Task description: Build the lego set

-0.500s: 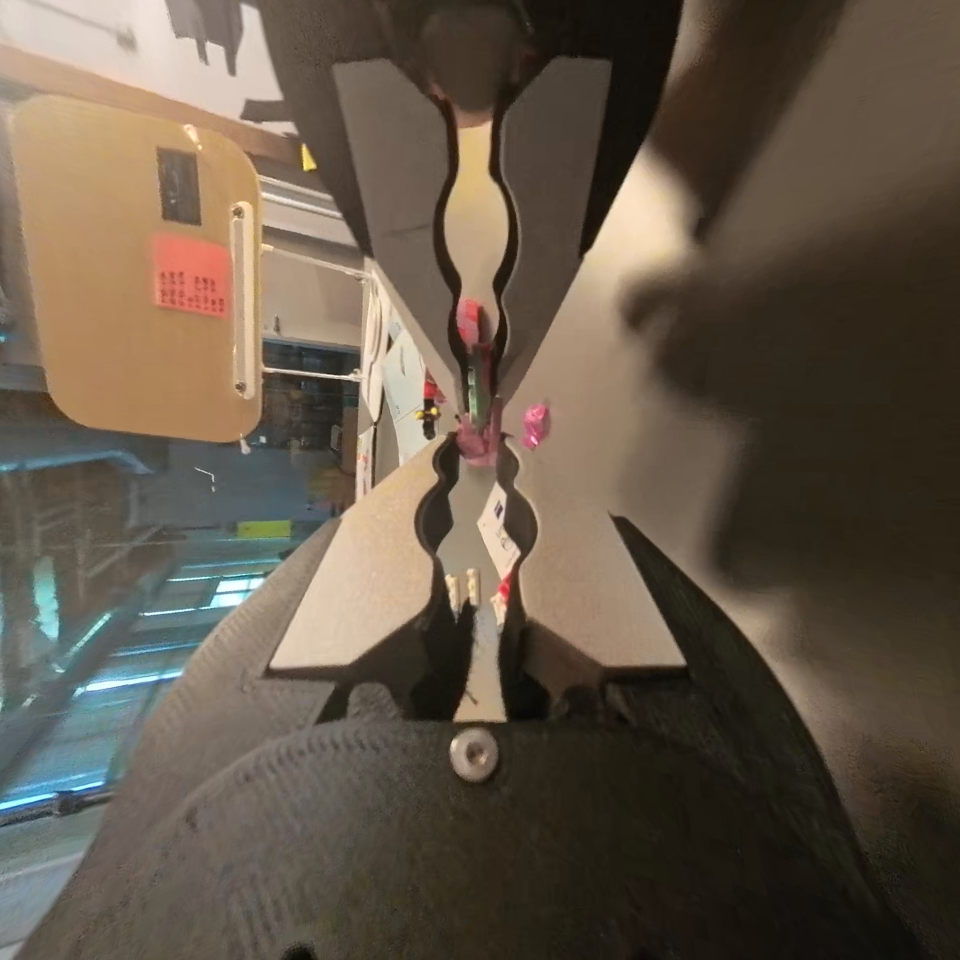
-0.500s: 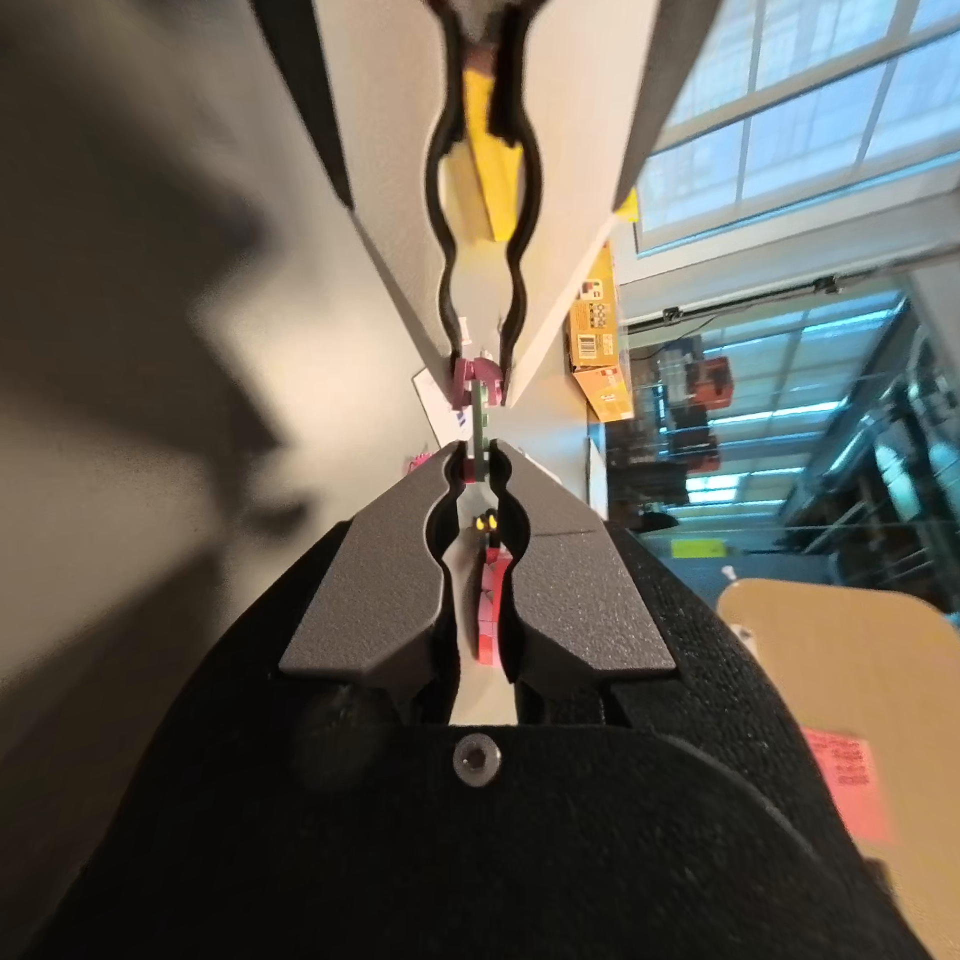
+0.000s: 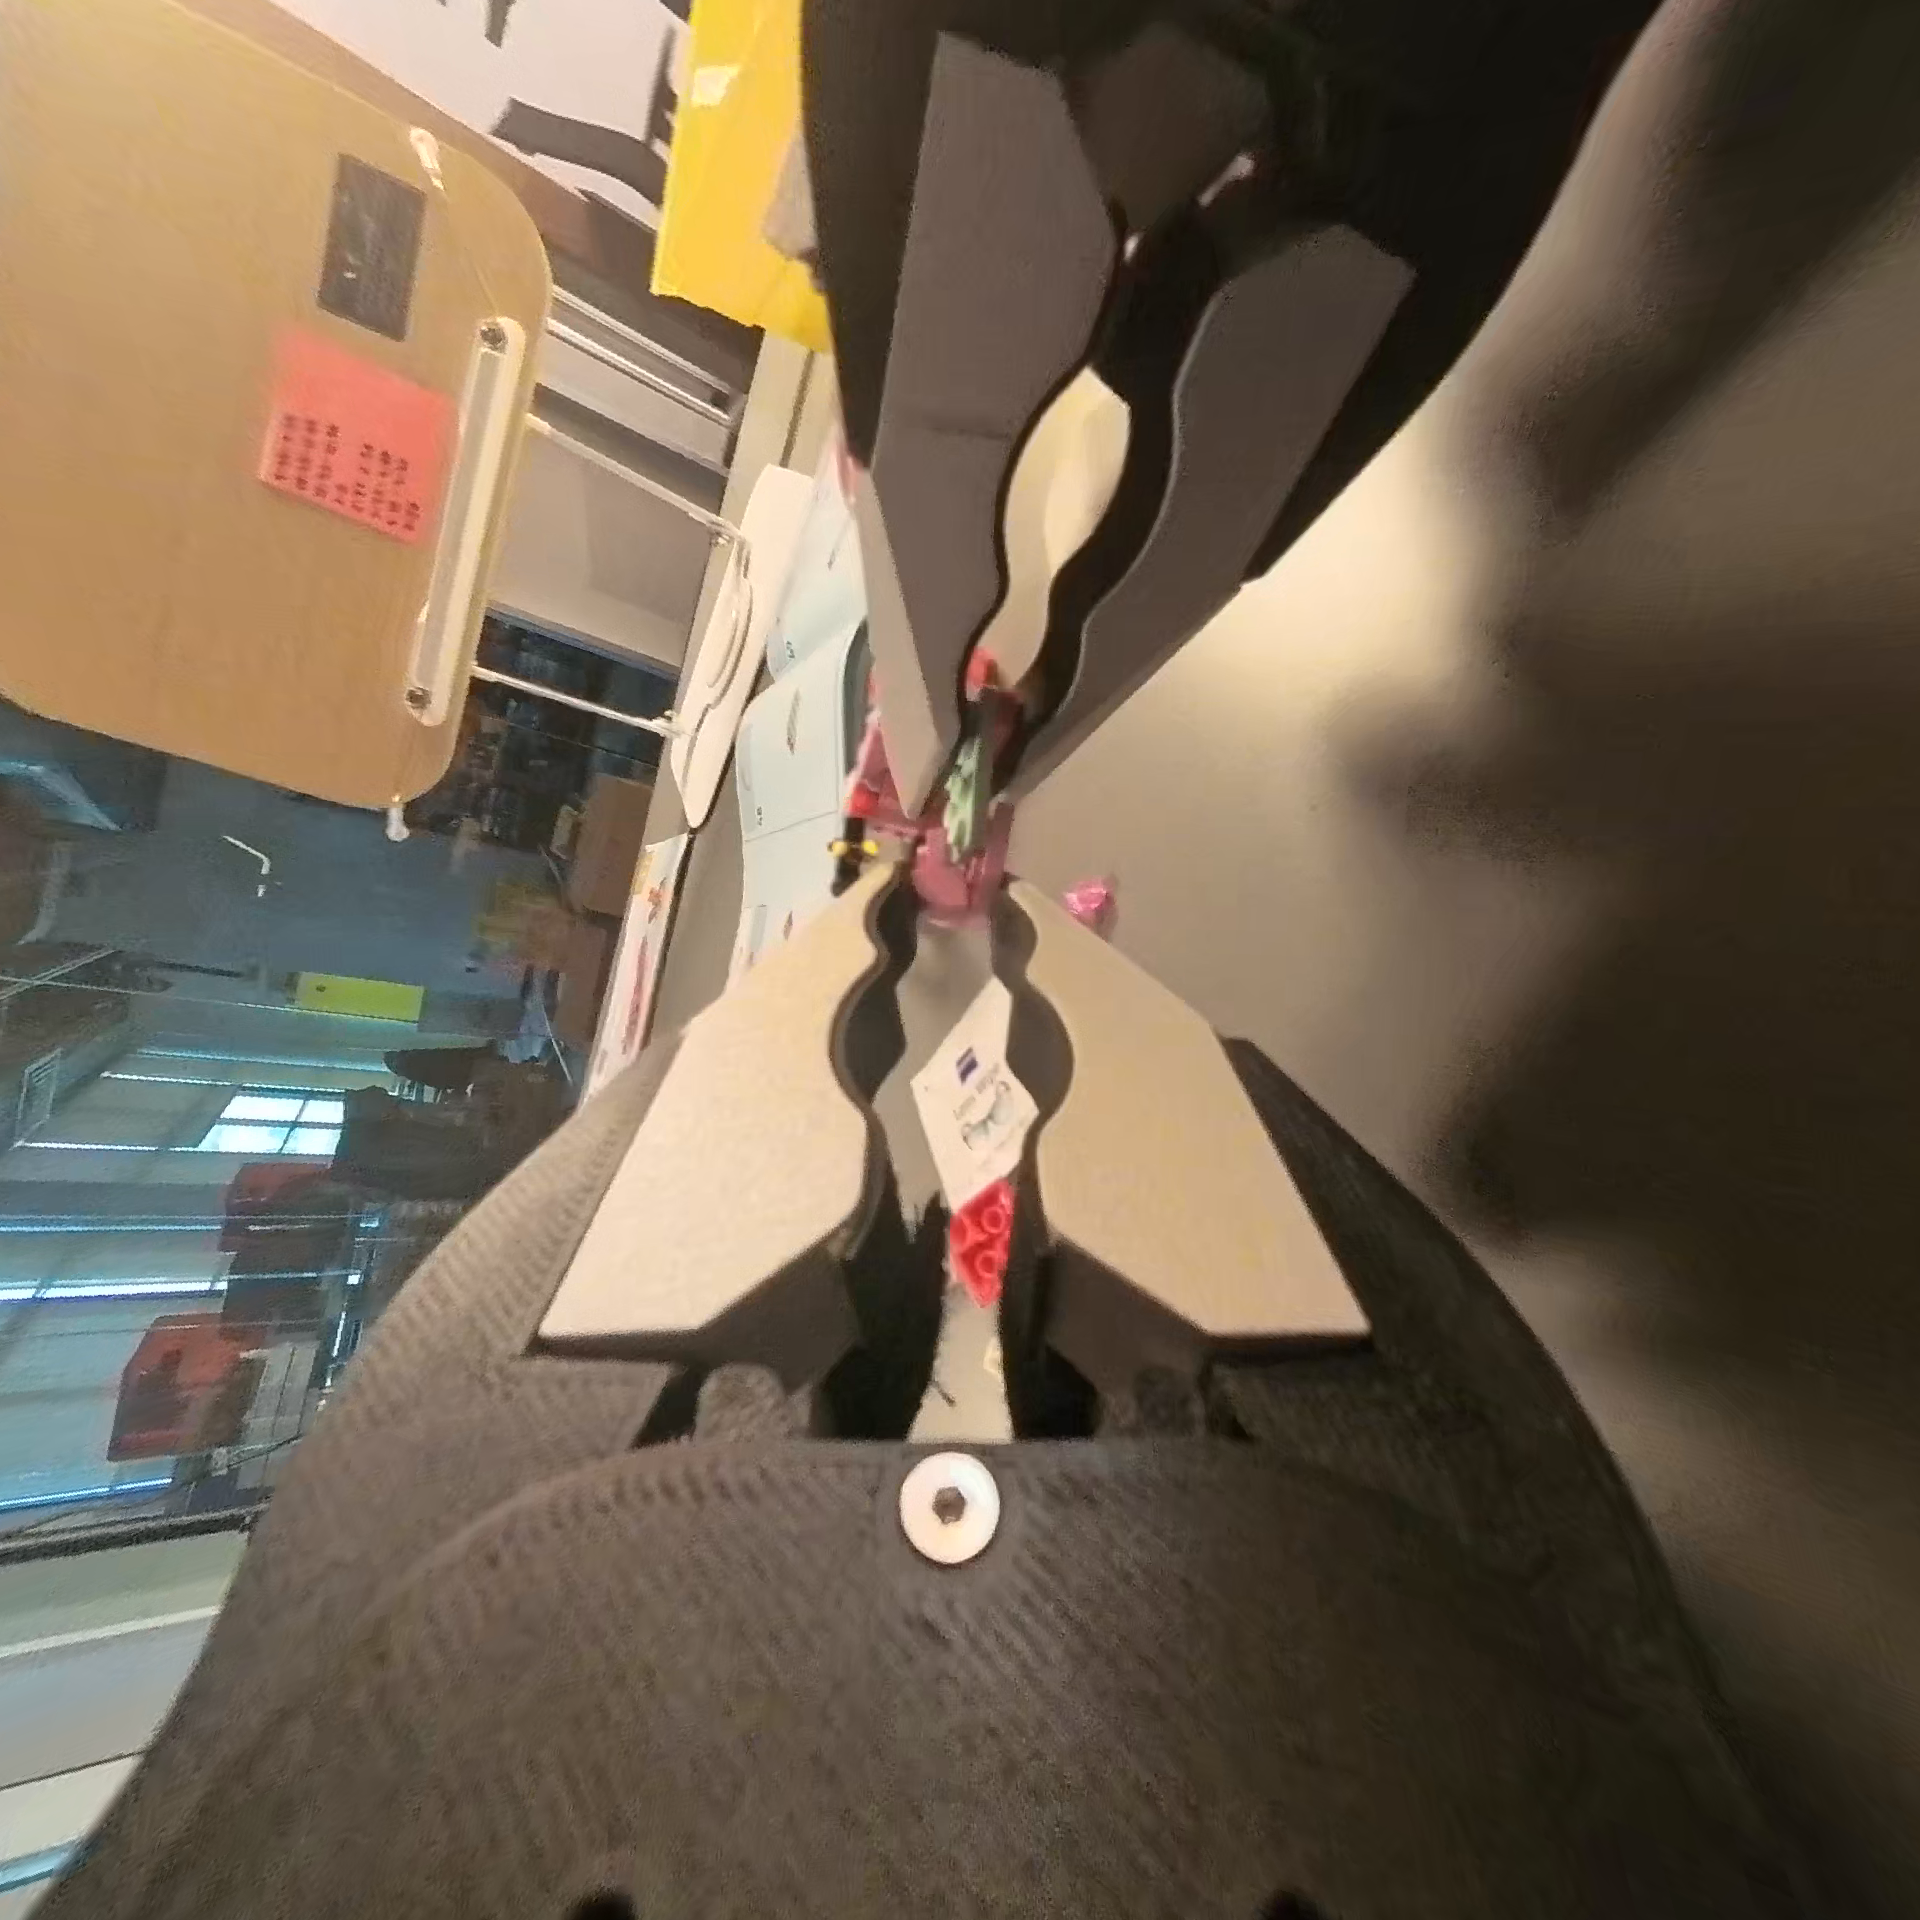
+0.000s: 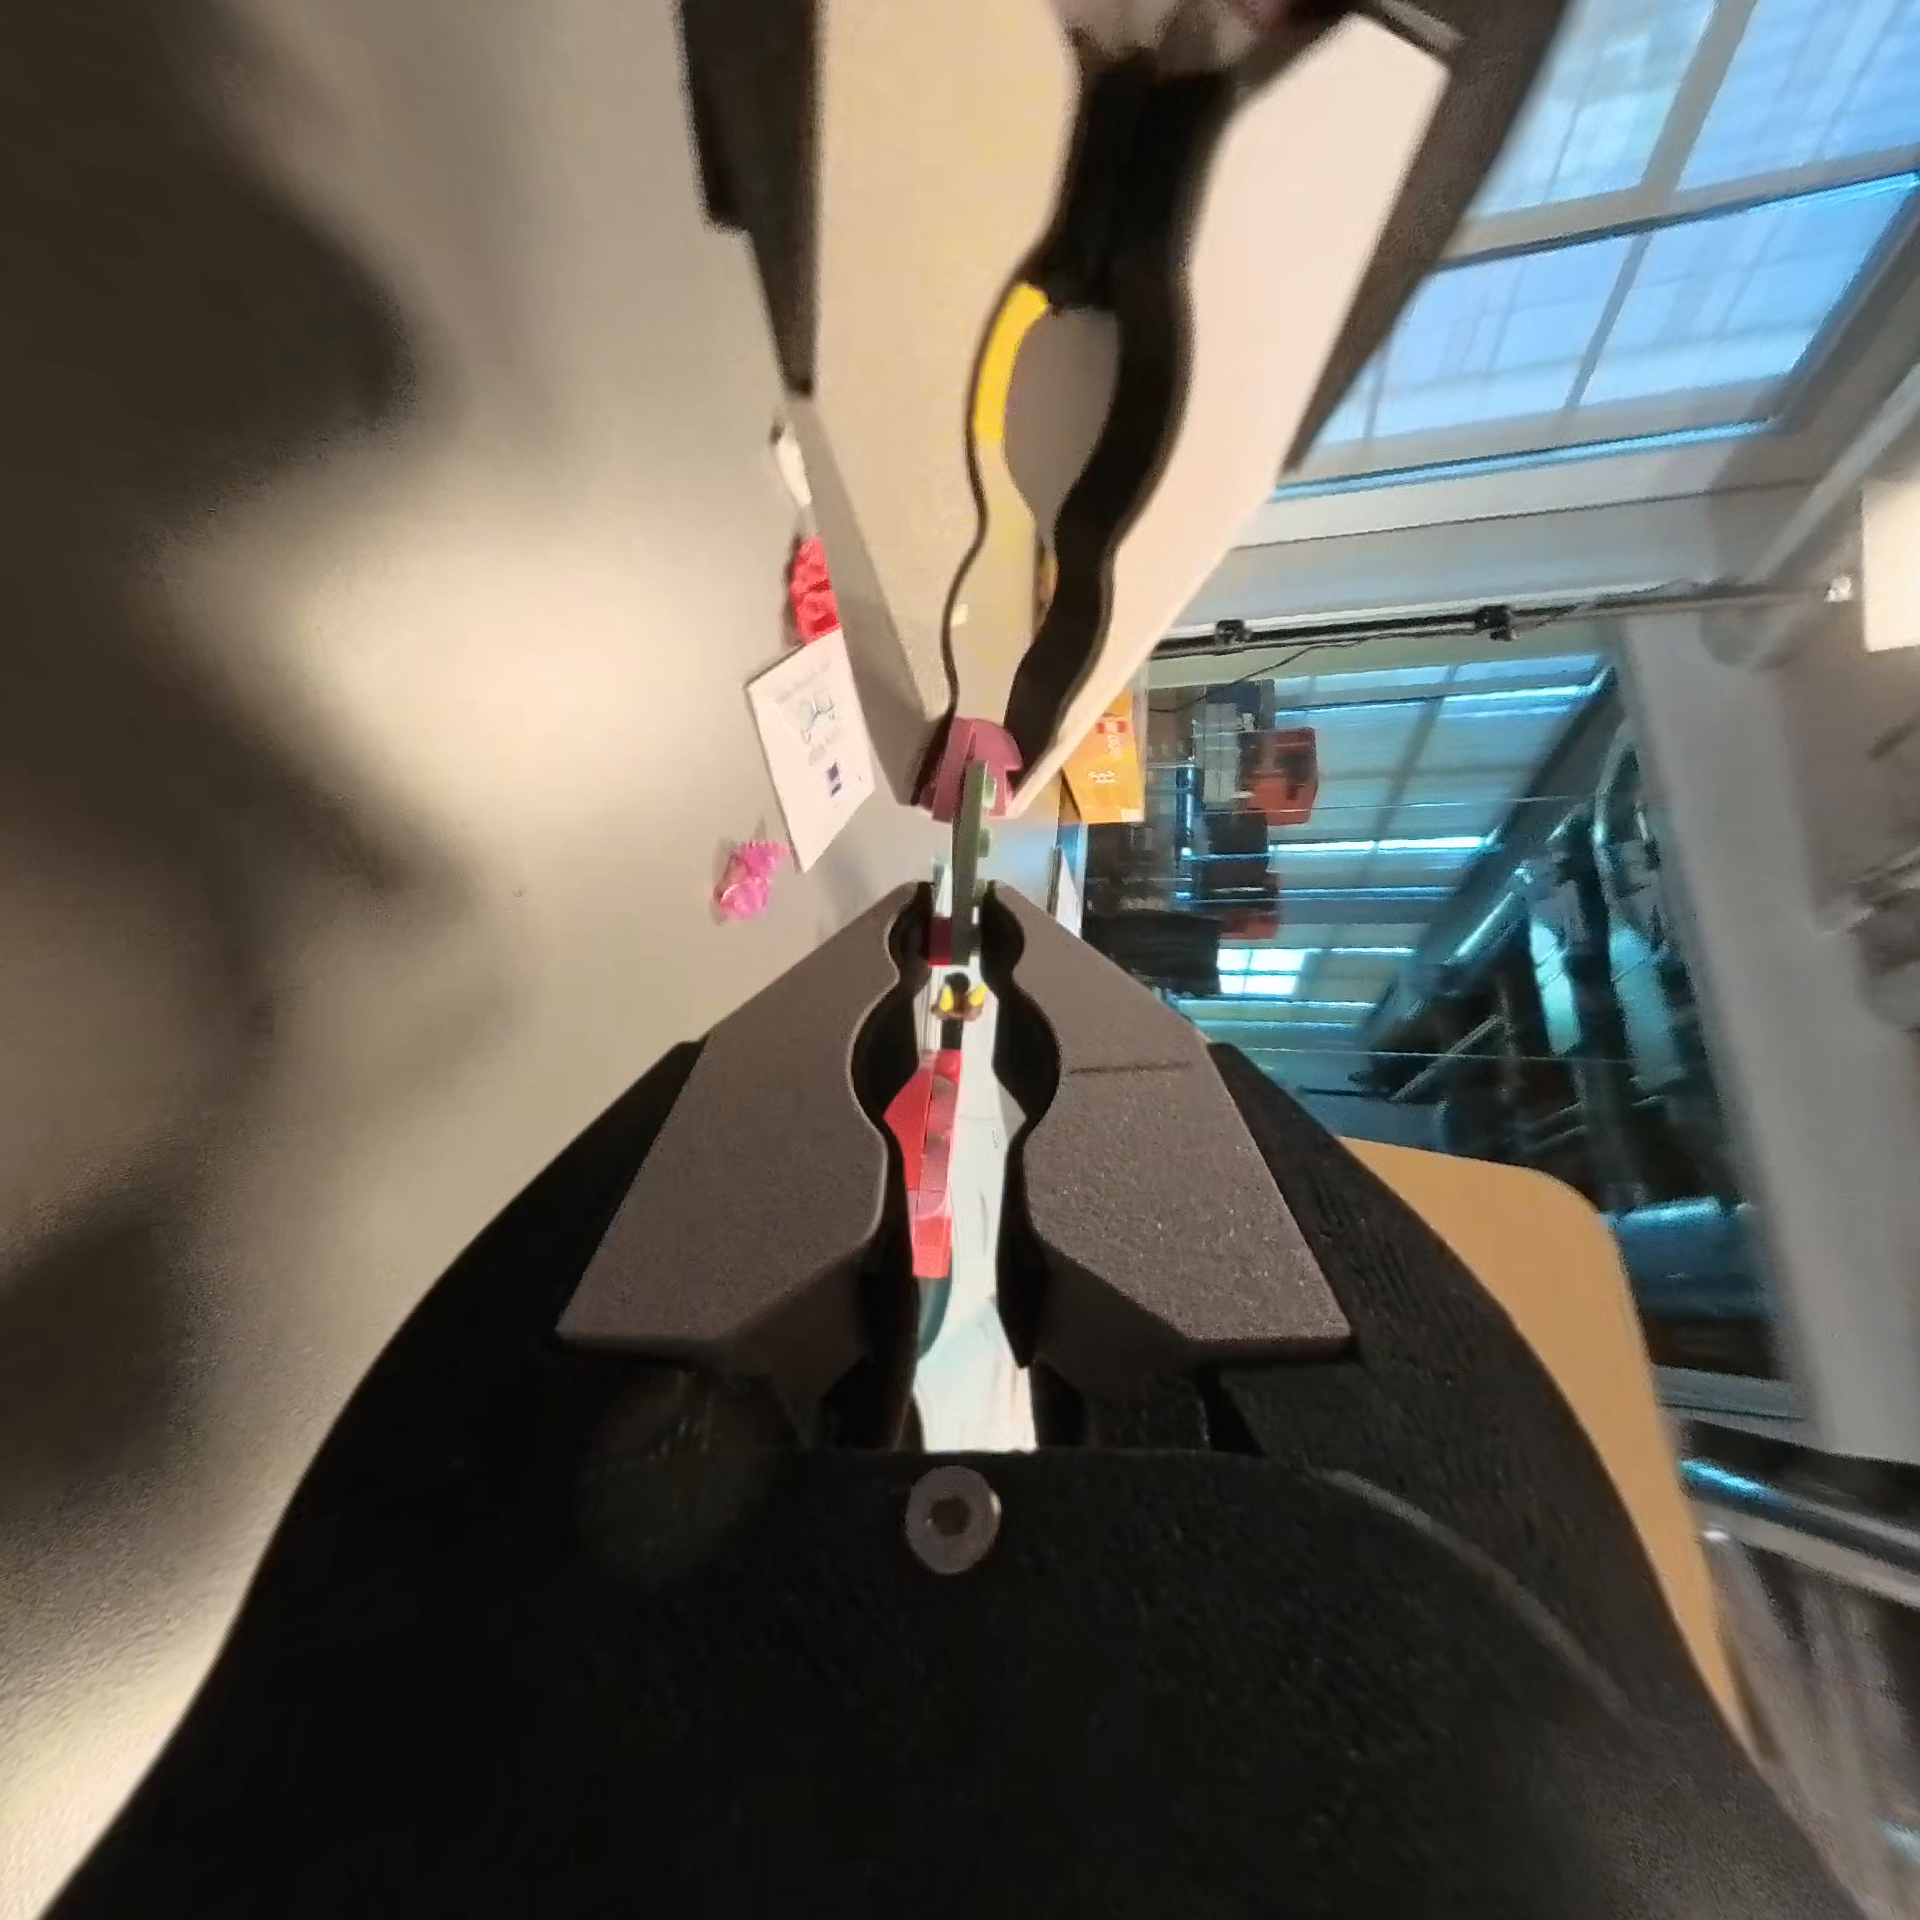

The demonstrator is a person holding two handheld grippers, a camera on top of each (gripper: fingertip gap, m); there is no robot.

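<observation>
My two grippers meet tip to tip above a grey table [image 3: 1299, 727] and share one small brick assembly. My left gripper [image 3: 948, 888] is shut on its magenta piece [image 3: 951, 883], which also shows in the right wrist view [image 4: 966, 748] between the left fingers coming in from above. My right gripper [image 4: 956, 899] is shut on the thin green studded plate [image 4: 971, 842], with a dark red piece [image 4: 938, 935] at its side. In the left wrist view the right gripper [image 3: 971, 779] comes in from above, tilted, with the green plate [image 3: 966, 774] between its tips.
On the table lie a white card [image 3: 977, 1101], a small pink piece [image 3: 1089, 899], a red brick [image 3: 982, 1242], white boxes [image 3: 800, 727] and a tiny black and yellow figure [image 4: 956, 1000]. A wooden board with a red sticker [image 3: 208, 416] and a yellow bag [image 3: 727, 208] are farther off. Only a small space, under 4 cm, lies between the two pairs of fingers.
Both grippers keep their hold on the assembly. The right gripper has tilted relative to the left one, and both views have shifted and turned slightly.
</observation>
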